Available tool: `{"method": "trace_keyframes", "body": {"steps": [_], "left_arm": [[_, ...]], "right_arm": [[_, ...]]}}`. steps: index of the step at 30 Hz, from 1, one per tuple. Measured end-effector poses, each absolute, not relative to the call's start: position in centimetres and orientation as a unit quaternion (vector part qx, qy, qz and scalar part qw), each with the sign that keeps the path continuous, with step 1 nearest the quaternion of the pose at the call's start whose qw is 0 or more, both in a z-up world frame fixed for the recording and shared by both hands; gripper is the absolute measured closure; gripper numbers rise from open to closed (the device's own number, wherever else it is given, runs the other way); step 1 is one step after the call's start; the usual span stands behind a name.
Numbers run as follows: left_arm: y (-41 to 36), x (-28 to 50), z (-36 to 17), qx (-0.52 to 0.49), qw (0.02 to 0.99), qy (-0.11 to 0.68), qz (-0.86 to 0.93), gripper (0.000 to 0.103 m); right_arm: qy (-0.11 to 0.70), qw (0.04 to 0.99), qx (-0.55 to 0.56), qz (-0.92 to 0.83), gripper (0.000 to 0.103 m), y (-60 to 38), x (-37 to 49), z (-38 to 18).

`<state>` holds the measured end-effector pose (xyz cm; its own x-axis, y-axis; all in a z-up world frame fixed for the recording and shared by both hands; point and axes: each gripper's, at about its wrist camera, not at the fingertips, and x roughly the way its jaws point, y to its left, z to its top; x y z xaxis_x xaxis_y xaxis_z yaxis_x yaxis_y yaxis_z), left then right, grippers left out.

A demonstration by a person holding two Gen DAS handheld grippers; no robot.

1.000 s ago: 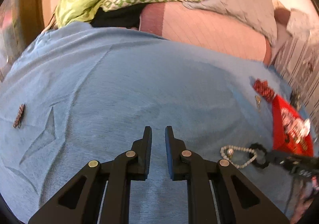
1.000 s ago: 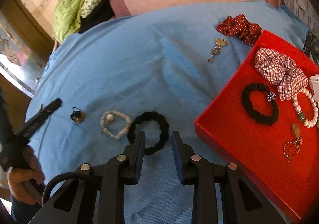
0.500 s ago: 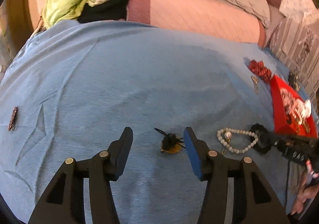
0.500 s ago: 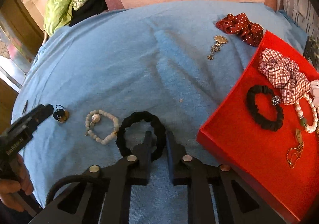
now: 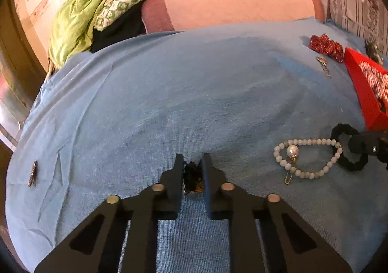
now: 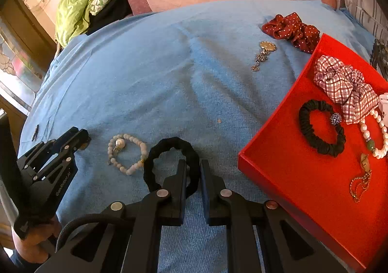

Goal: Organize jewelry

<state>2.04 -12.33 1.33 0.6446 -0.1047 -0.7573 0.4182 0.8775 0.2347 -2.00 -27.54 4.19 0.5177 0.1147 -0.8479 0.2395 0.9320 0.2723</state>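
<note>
1. The left gripper (image 5: 192, 163) is clamped on a small black-and-gold trinket (image 5: 192, 177) low on the blue cloth (image 5: 169, 103).
2. The right gripper (image 6: 193, 168) is pinched shut on the near rim of a black scrunchie (image 6: 172, 145).
3. A pearl bracelet (image 6: 127, 153) lies just left of that scrunchie.
4. The red tray (image 6: 278, 176), at right, holds a checked scrunchie (image 6: 344, 83) and a dark band (image 6: 320, 127).

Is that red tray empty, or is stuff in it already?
Not empty. The red tray already holds a checked scrunchie, a black hair tie, a pearl bracelet and a gold chain.
</note>
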Motion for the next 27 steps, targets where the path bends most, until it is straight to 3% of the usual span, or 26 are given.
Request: {"method": "trace_keyframes", "body": {"steps": [27], "left_arm": [[-3.4,4.5,7.7,0.016,0.915,0.374,-0.147,0.095]], "right_arm": [[0.39,0.896,0.209,-0.026,0.091,-29.1,-3.3,9.2]]}}
